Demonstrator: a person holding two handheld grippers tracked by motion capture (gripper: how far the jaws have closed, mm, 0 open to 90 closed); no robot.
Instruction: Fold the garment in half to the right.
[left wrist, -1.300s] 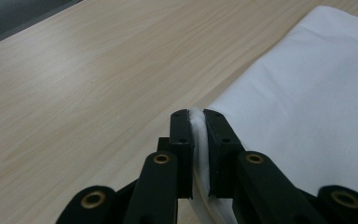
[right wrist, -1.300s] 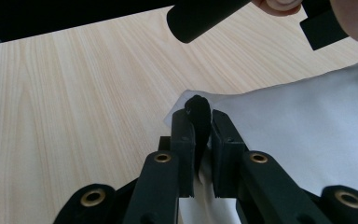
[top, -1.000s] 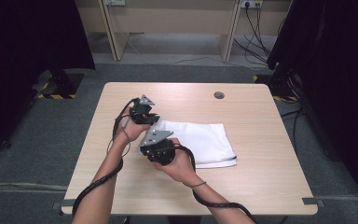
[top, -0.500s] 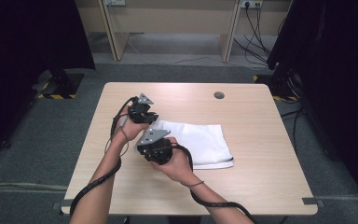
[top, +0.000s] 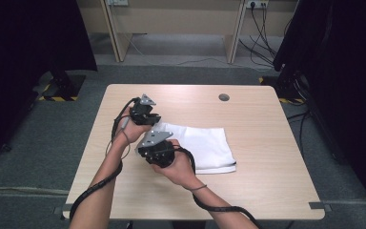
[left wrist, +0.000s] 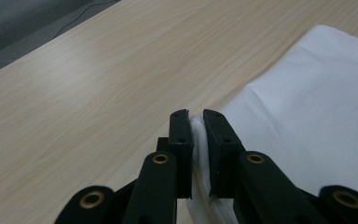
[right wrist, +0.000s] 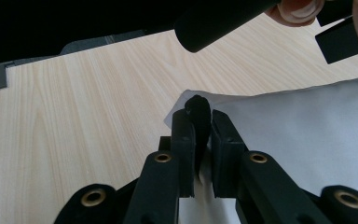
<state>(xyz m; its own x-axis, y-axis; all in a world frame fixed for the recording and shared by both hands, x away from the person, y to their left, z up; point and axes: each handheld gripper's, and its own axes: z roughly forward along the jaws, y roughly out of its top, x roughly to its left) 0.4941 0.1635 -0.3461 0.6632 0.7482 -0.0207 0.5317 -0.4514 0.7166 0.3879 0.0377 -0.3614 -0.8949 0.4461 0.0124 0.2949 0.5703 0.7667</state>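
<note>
A white cloth [top: 205, 143] with a dark trim along one edge lies folded on the wooden table [top: 267, 124]. Both grippers are at its left end. In the left gripper view, my left gripper [left wrist: 196, 121] is shut on a bunched fold of the white cloth [left wrist: 317, 93]. My right gripper [right wrist: 198, 116] is shut on a dark-trimmed corner of the cloth [right wrist: 298, 121], lifted just off the table. In the high view the left gripper [top: 153, 119] is at the cloth's far left corner and the right gripper [top: 148, 145] at its near left corner, close together.
A round grey cable port [top: 224, 97] sits in the tabletop at the back. The right half of the table is bare wood. Dark curtains [top: 28, 38] hang on both sides, and cables [top: 262, 24] lie on the floor behind the table.
Both grippers have crept slightly to the left, drawing the cloth's left end with them. Both grips stay the same.
</note>
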